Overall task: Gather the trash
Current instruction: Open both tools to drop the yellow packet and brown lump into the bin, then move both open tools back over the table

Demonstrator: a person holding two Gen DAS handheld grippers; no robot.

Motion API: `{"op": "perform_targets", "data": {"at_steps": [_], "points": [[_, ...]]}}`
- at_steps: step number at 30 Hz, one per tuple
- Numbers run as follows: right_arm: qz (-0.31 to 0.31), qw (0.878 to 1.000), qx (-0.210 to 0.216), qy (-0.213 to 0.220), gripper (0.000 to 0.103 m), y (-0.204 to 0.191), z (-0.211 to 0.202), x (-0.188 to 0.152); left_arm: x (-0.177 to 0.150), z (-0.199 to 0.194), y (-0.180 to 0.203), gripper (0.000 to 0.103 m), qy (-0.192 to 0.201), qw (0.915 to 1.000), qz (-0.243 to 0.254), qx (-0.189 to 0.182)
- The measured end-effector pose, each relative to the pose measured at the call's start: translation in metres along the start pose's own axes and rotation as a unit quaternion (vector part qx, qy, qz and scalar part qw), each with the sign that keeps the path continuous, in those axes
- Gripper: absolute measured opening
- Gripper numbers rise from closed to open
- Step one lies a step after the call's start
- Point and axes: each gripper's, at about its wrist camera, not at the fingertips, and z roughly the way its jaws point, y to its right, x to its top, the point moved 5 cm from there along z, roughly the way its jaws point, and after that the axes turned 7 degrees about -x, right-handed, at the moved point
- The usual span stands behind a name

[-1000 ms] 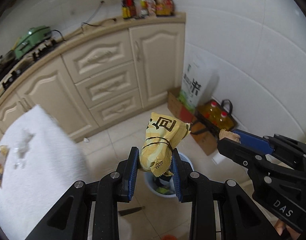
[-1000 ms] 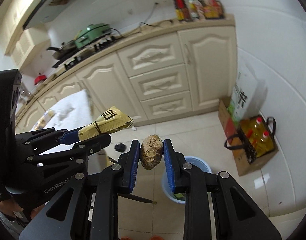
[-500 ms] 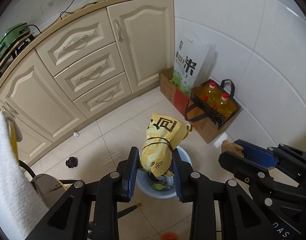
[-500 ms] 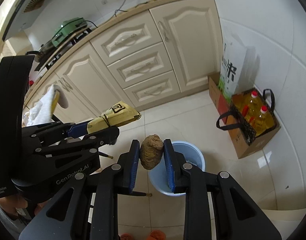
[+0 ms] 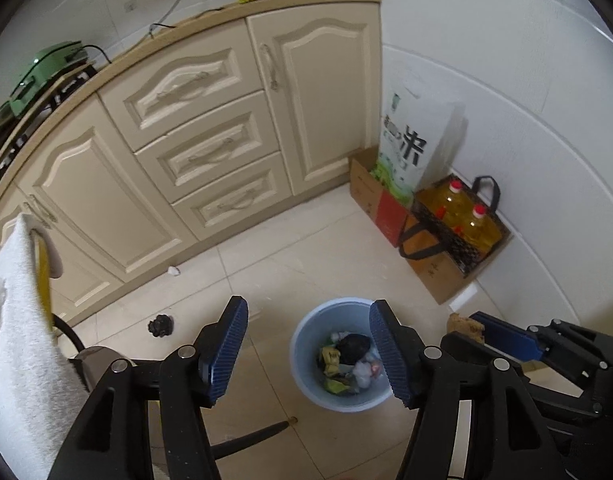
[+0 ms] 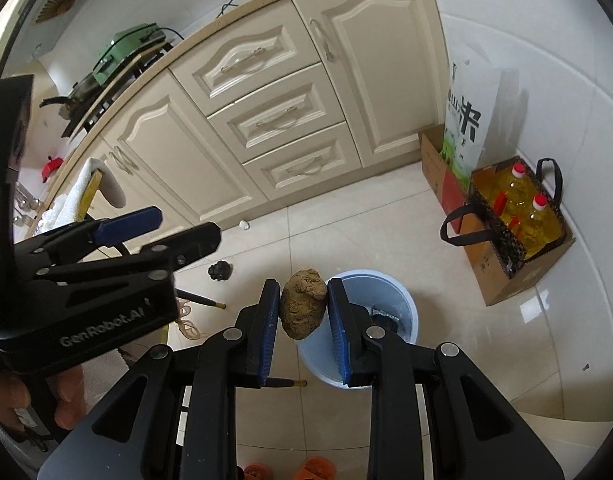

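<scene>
Left claw (image 5: pixel 308 354), lower centre of the left wrist view: jaws spread, having just been opening, nothing between them; the light blue bin (image 5: pixel 306 376) stands on the floor directly beyond, holding mixed trash (image 5: pixel 348 360). Right claw (image 6: pixel 302 308), lower centre of the right wrist view: pinching a brown crumpled lump (image 6: pixel 302 304), with the bin rim just to its right.

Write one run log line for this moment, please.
left gripper: open, empty, jaws just opened | right gripper: shut on brown lump | blue bin: below, holds trash
</scene>
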Motion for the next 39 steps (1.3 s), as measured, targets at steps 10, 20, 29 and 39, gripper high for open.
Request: {"op": "perform_targets", "data": {"at_steps": [10, 20, 29, 39], "points": [[-0.010, 1.000, -0.001, 0.011, 0.026, -0.021, 0.012, 0.017, -0.011, -0.043, -0.018, 0.060, 0.044, 0.9972, -0.050, 0.033], [-0.025, 0.998, -0.013, 0.051, 0.033, -0.053, -0.029, 0.030, -0.033, -0.119, -0.044, 0.062, 0.078, 0.9934, -0.082, 0.017], [-0.069, 0.992, -0.010, 0.102, 0.050, -0.121, -0.112, 0.033, -0.077, -0.241, -0.080, 0.073, 0.146, 0.9856, -0.085, 0.009], [-0.159, 0.979, 0.022, 0.126, 0.085, -0.260, -0.147, 0.026, -0.165, -0.346, -0.196, 0.092, 0.204, 0.9687, -0.123, 0.070]]}}
